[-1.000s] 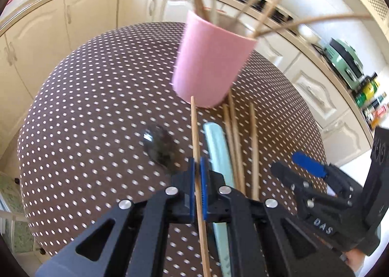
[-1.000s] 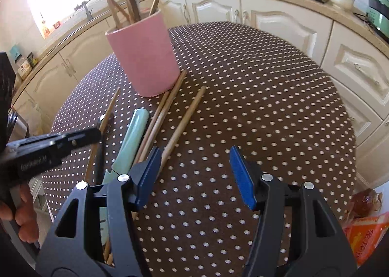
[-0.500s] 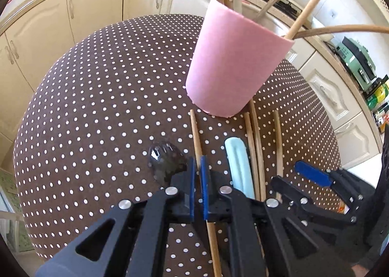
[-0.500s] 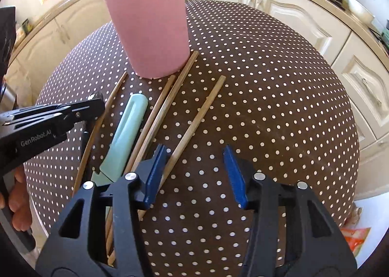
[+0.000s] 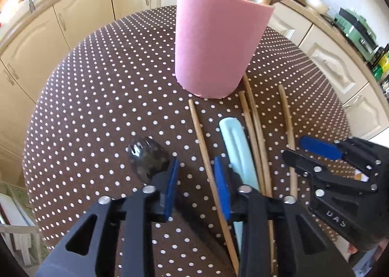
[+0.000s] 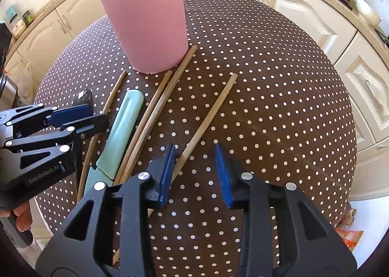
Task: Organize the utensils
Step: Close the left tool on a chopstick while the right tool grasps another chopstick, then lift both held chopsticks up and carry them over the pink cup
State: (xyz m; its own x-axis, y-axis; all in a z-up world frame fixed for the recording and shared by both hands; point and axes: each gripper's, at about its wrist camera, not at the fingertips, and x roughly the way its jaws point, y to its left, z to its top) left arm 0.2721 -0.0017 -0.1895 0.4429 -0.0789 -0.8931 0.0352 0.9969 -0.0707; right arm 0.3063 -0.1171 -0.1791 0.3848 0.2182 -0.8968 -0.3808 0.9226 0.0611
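Observation:
A pink cup (image 5: 218,45) (image 6: 148,26) holding several wooden utensils stands on the brown dotted table (image 5: 109,82) (image 6: 267,82). In front of it lie a dark spoon (image 5: 148,157) (image 6: 83,98), a mint-green knife (image 5: 237,148) (image 6: 124,128) and several chopsticks. My left gripper (image 5: 196,184) (image 6: 97,115) is opening; the leftmost chopstick (image 5: 201,140) (image 6: 113,94) lies on the cloth between its jaws, beside the right pad. My right gripper (image 6: 195,174) (image 5: 294,148) is closing over the rightmost chopstick (image 6: 209,116) (image 5: 288,131), which passes just inside its left pad, unpressed.
A pair of chopsticks (image 5: 252,131) (image 6: 155,116) lies between the knife and the rightmost stick. Cream cabinets ring the round table. A green appliance (image 5: 355,28) sits on the counter at right. A hand (image 6: 22,213) holds the left gripper. An orange packet (image 6: 347,238) lies on the floor.
The left jaws were shut on the leftmost chopstick and now stand apart from it. Both grippers came closer to the cup. The right jaws have narrowed around the rightmost chopstick.

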